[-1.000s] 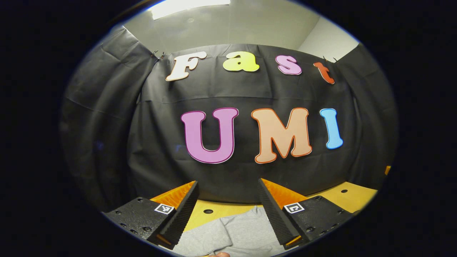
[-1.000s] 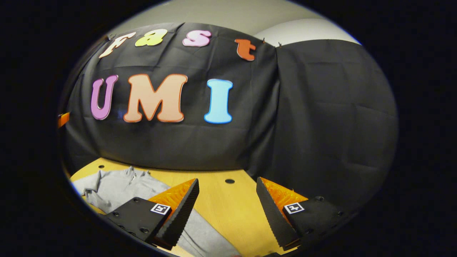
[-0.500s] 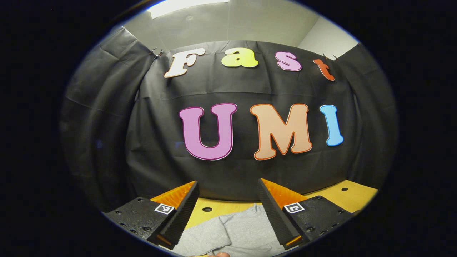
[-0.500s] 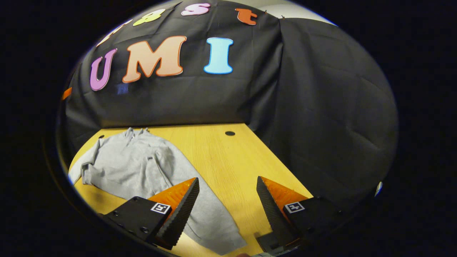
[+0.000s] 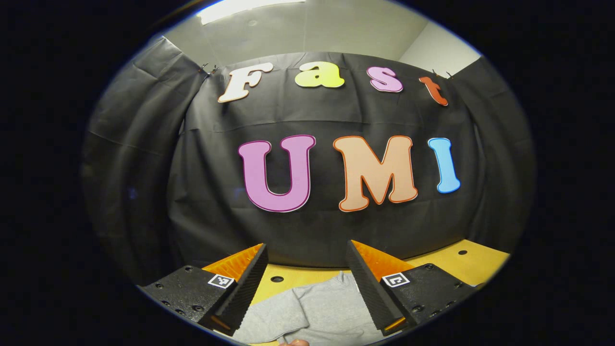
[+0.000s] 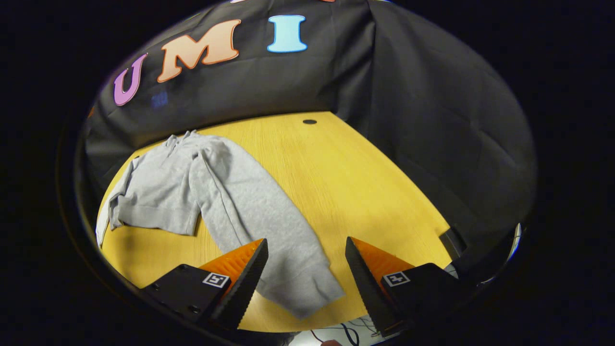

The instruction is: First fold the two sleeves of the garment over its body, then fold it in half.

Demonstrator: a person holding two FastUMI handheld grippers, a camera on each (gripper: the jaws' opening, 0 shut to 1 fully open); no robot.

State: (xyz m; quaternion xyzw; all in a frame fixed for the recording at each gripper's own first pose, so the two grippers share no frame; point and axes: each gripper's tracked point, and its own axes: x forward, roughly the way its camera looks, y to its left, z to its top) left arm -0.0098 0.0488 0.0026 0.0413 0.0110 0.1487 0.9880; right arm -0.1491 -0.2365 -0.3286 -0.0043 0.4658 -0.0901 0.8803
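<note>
A: How many garments are out on the table?

B: One. A single grey sweatshirt (image 6: 192,192) lies flat on the yellow wooden table (image 6: 346,182), toward its left side in the right gripper view, collar toward the black cloth wall.

A: And its sleeves?

B: I can count one clearly: a long sleeve (image 6: 269,240) runs from the shoulder down toward the near edge, its cuff ending between the right gripper's two fingers as seen from that camera. The other side of the garment is at the dim left edge, and I cannot tell how that sleeve lies.

A: What about the grippers?

B: Two. The right gripper (image 6: 306,269) hangs above the table with its jaws spread wide and nothing between them. The left gripper (image 5: 306,283) is likewise spread apart, holding nothing; the grey cloth (image 5: 317,312) lies below and beyond its fingers, on the table.

A: Anything else countable?

B: Holes in the tabletop: one dark round hole (image 6: 310,121) near the wall in the right gripper view, two (image 5: 276,278) in the left gripper view, the second (image 5: 462,252) off to the right.
</note>
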